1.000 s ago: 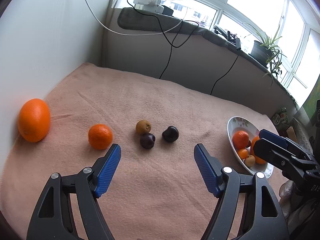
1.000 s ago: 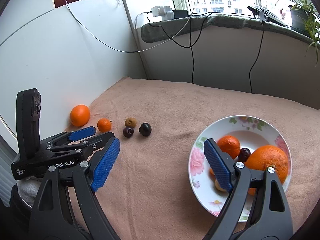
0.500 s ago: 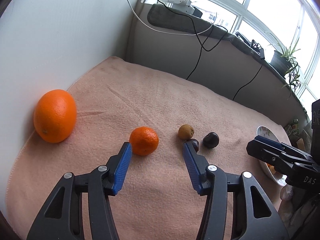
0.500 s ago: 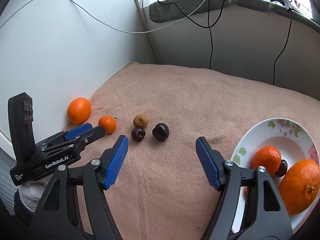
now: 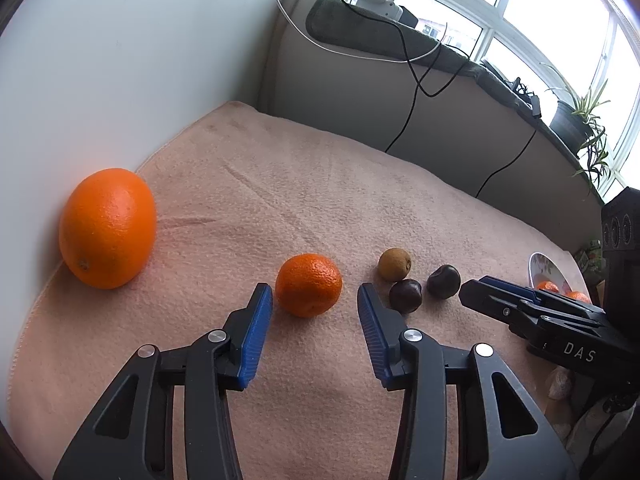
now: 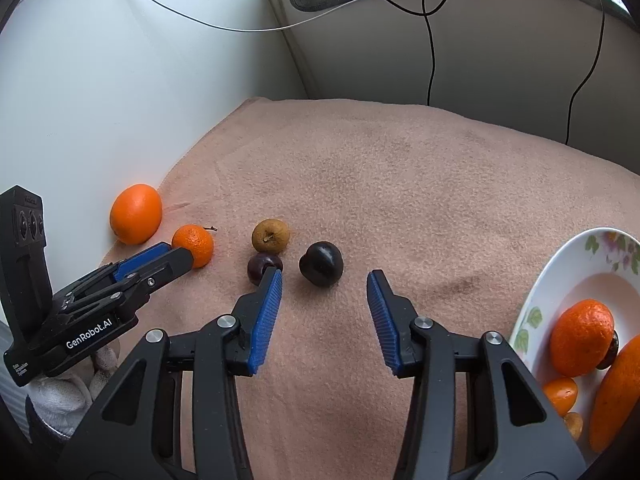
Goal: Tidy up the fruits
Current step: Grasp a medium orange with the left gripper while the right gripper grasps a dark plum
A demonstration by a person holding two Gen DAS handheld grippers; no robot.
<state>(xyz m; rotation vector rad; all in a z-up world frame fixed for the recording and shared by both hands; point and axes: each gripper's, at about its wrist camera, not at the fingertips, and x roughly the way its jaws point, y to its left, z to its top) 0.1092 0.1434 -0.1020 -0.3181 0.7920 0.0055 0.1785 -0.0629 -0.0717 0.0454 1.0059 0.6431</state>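
A small tangerine (image 5: 308,284) sits on the pink blanket (image 5: 320,184) that covers the worktop, and the left gripper (image 5: 314,300) hovers just in front of it, jaws spread wide enough to take it, holding nothing. Its blue pads (image 5: 256,332) flank the fruit on either side without touching it.

Just to the right lie three small fruits in a tight cluster: a brown one (image 6: 270,235) at the back, a dark plum (image 6: 260,267) touching it in front, and a second dark plum (image 6: 321,263) just beside them. The right gripper (image 6: 324,284) is lined up on that second plum, jaws open and empty; its left pad (image 6: 268,312) partly covers the first plum from the wrist view, and I cannot tell whether it touches it.

Farther left, a big orange (image 5: 107,227) rests against the white wall (image 5: 120,60), well apart from the cluster.

Off to the right, a flowered plate (image 6: 568,272) already carries a tangerine, part of a large orange and a few small fruits.

Behind the worktop, black cables (image 6: 430,40) hang down a grey panel below the window ledge, where a potted plant (image 5: 576,120) stands.
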